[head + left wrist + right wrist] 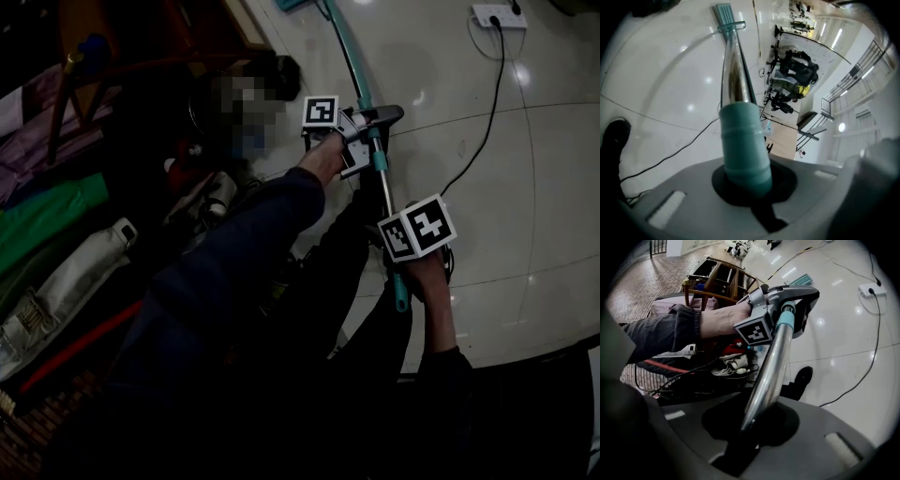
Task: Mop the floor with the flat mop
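The flat mop's handle [380, 173] is a metal shaft with teal collars, running from the lower middle of the head view up to the teal mop head [292, 5] at the top edge. My left gripper [373, 127] is shut on the handle higher up, at a teal collar [743, 140]. My right gripper [398, 267] is shut on the handle lower down, near its teal end, under its marker cube [417, 227]. In the left gripper view the shaft leads away to the mop head [726, 14] on the white tiled floor. The right gripper view shows the shaft [771, 366] rising to the left gripper [787, 296].
A white power strip [499, 15] lies on the floor at the top right, and its black cable [487, 122] trails toward my feet. A dark pile of clutter fills the left: green cloth [47, 220], a white bag [66, 281], a wooden chair [717, 282].
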A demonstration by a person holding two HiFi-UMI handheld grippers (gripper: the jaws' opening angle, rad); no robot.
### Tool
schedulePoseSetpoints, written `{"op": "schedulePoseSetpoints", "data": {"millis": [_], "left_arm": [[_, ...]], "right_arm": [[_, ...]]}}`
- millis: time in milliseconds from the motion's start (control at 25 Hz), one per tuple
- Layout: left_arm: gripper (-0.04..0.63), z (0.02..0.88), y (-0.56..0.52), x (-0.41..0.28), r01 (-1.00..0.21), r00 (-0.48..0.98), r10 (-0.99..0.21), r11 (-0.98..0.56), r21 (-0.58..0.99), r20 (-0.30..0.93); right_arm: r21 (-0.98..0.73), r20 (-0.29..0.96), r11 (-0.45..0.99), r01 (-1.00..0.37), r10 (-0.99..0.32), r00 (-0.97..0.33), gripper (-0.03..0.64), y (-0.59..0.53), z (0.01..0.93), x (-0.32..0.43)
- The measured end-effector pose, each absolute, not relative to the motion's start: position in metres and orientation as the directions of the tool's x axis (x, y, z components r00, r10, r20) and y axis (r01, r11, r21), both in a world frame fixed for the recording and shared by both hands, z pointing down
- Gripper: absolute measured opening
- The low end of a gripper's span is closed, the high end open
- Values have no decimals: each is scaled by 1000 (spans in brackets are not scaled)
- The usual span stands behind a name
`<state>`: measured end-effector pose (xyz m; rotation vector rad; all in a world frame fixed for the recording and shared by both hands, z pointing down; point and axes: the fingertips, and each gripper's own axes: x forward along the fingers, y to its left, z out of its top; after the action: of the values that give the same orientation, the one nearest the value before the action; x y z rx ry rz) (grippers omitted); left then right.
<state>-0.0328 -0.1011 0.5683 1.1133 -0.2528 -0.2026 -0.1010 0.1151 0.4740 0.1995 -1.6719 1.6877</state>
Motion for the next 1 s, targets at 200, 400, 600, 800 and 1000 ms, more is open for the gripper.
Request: {"op": "schedulePoseSetpoints", "data": {"millis": [200, 400, 600, 800, 1000], "left_arm": [[2, 545, -10, 5, 34, 961, -263, 424, 905, 87], [2, 523, 103, 46, 45, 965, -251, 442, 896, 75], [2, 516, 221, 79, 27, 971, -223, 456, 890, 85], [2, 521, 321, 107, 2, 975, -193, 489, 872, 106], [2, 525, 390, 132, -5, 984, -151, 516, 857, 97]], "right_arm": [[-804, 578, 120, -582, 382, -721, 86, 205, 452, -65], [-796, 587, 123, -593, 397, -705, 86, 318, 432, -26], [-790, 590, 122, -600, 414, -693, 86, 431, 421, 8], [-794, 578, 107, -598, 435, -690, 86, 526, 416, 39], [-781, 591, 111, -614, 449, -670, 86, 589, 419, 64]]}}
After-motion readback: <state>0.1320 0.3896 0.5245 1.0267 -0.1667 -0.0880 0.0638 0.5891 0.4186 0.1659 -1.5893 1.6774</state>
